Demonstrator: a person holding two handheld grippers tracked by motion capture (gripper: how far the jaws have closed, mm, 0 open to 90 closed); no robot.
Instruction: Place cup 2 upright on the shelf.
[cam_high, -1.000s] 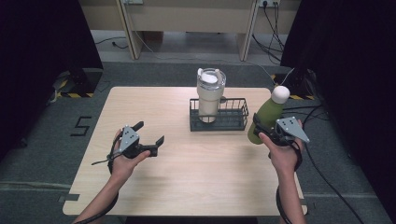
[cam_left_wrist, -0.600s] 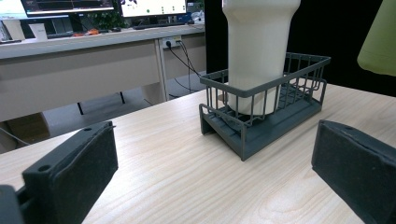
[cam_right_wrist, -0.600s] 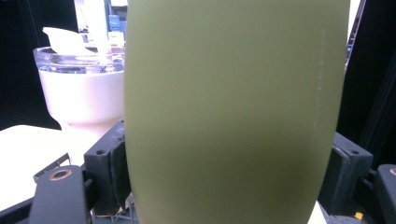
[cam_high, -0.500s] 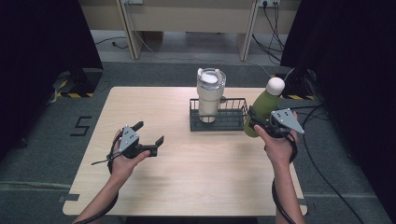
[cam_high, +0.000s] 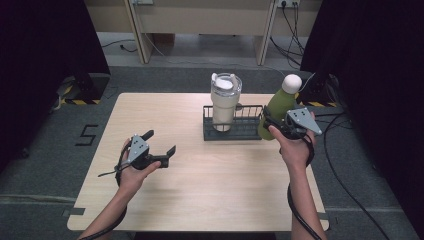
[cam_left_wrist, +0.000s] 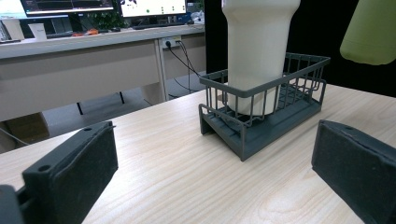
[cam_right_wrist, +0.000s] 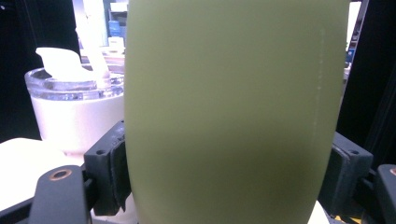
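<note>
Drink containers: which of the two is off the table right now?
The green bottle with the white cap: the right gripper has its jaws shut on it, beside the rack. The white tumbler stands upright inside the rack.

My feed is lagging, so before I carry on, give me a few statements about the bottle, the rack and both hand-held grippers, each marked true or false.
1. The right hand-held gripper is shut on the green bottle. True.
2. The green bottle stands on the table. False: it is held in the air, beside the wire rack.
3. The white tumbler stands in the wire rack. True.
4. The left hand-held gripper holds the tumbler. False: its jaws are open and empty.
5. The bottle has a black cap. False: the cap is white.
</note>
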